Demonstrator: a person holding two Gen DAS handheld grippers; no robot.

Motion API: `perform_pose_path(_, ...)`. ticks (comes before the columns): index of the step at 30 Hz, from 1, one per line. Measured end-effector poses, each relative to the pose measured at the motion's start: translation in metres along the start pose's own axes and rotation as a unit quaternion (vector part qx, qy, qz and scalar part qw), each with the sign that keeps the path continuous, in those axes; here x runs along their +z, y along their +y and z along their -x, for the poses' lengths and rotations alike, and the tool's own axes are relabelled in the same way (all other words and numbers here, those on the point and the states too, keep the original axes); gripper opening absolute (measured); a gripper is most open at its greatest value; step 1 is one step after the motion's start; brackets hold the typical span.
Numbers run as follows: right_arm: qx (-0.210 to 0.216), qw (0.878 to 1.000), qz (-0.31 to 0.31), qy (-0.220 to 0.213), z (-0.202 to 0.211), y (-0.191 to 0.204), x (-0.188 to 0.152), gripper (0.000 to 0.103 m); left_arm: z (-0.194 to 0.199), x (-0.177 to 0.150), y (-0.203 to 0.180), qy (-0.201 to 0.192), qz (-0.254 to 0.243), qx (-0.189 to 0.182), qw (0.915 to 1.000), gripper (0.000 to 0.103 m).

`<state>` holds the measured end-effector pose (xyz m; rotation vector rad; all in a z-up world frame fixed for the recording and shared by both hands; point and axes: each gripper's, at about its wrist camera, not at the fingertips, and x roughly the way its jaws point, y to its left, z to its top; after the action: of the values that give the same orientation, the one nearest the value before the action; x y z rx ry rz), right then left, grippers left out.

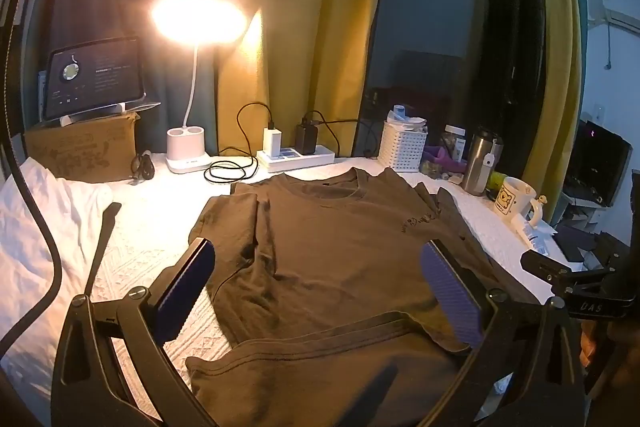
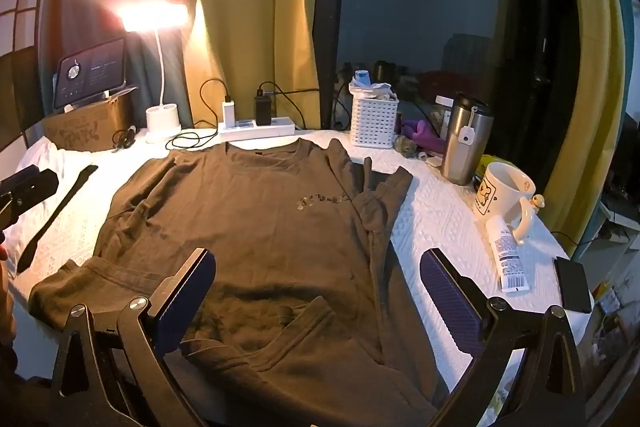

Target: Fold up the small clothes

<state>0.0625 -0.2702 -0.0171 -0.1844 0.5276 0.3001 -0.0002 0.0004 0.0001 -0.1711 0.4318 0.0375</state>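
Matt brown cloth T-shirt (image 2: 256, 227) on a white quilted cover (image 2: 440, 219) — brushed-metal tumbler (image 2: 464, 143), glossy ceramic mug (image 2: 502, 195).

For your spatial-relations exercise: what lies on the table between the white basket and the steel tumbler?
In the right wrist view, a purple object and a clear jar sit between the white basket and steel tumbler.

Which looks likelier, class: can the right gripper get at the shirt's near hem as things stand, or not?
Probably yes: the right gripper is open just above the shirt, and nothing lies between its pads and the hem.
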Motion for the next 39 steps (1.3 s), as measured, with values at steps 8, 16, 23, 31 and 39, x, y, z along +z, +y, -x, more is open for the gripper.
perform_pose_path(8,0.000,1.000,0.001,0.002,-0.001,0.001,0.000,0.103,-0.001,0.001,0.000,0.000,0.000,0.000,1.0000,0.102)
perform_pose_path(16,0.000,1.000,0.001,0.002,-0.001,0.002,0.000,0.103,0.003,0.001,-0.007,-0.008,-0.004,0.004,0.9999,0.102)
perform_pose_path(23,0.000,1.000,0.001,0.002,-0.002,0.003,0.000,0.103,0.001,-0.001,-0.004,0.005,0.006,0.001,1.0000,0.102)
perform_pose_path(31,-0.001,1.000,0.002,0.003,-0.002,0.003,0.000,0.103,0.003,-0.001,0.002,0.006,0.013,0.000,0.9999,0.102)
perform_pose_path(39,0.000,1.000,0.002,0.004,-0.004,0.004,-0.001,0.103,0.004,-0.002,0.007,0.005,0.013,0.002,0.9999,0.102)
